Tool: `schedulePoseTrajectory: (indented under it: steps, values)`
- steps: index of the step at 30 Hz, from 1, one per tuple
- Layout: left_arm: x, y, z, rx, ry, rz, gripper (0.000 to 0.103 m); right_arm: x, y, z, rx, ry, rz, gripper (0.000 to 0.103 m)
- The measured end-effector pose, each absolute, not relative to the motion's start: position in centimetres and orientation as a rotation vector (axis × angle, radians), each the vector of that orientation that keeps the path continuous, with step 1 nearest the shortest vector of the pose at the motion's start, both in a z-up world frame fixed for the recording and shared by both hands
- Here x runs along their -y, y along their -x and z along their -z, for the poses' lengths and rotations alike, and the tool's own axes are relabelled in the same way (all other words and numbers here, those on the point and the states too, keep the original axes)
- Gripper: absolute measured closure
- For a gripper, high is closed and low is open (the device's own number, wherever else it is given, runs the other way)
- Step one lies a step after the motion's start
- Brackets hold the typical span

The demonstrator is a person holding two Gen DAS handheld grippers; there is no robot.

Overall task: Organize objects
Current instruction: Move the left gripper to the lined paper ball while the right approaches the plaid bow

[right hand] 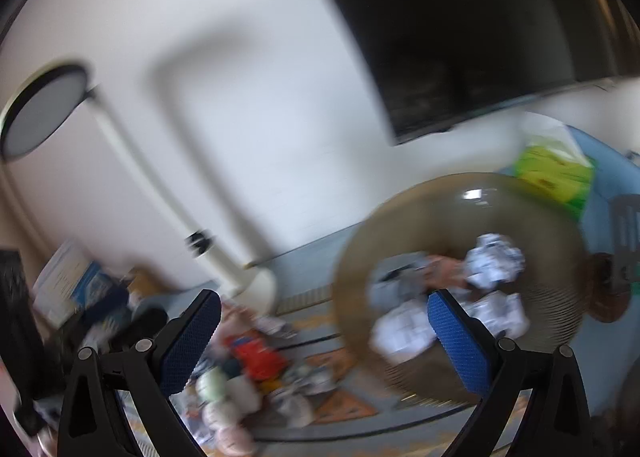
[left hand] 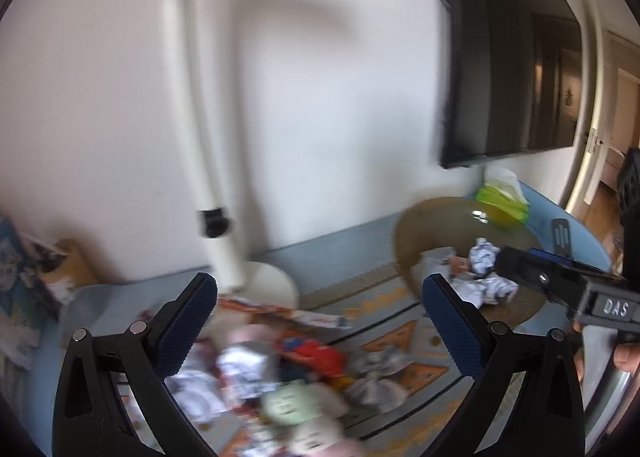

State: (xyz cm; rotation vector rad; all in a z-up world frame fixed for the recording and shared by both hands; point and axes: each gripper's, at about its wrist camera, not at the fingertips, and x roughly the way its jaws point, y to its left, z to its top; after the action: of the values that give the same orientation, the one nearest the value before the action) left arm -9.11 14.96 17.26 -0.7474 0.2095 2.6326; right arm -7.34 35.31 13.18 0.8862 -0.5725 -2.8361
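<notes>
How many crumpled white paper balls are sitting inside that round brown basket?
3 that I can make out in the round brown woven basket: one at the back, one at the right, one at the front. More may be hidden.

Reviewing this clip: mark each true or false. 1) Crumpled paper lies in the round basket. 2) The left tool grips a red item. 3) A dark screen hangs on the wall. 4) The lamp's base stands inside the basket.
1) True: crumpled paper lies in the basket.
2) False: the left tool is open and holds nothing; the red item lies in the pile.
3) True: screen.
4) False: the lamp's base stands beside it, apart.
</notes>
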Motion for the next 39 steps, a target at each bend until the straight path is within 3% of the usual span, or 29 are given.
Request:
schedulePoseTrajectory:
  steps: [9,17,28,39]
  values:
    - [-2.3,8.1,-18.8,-0.213,0.781,-2.802,0.0,-28.1,7.5,-9.2,0.28,-1.095,2.78,0.0]
    - [1.1,7.9,-12.0,-0.153,0.928,-2.805,0.0,-25.6,7.0,-3.8,0.026,-1.202,2.804,0.0]
    - [1.4,10.1,-1.6,-0.107,1.196,-2.773,0.0,-25.4,8.4,2.1,-0.074,-1.374,2.724,0.0]
    - [2.8,14.2,0.0,0.071,1.344,-2.73,0.0,-25.4,11.3,2.4,-0.09,-1.377,2.698,0.0]
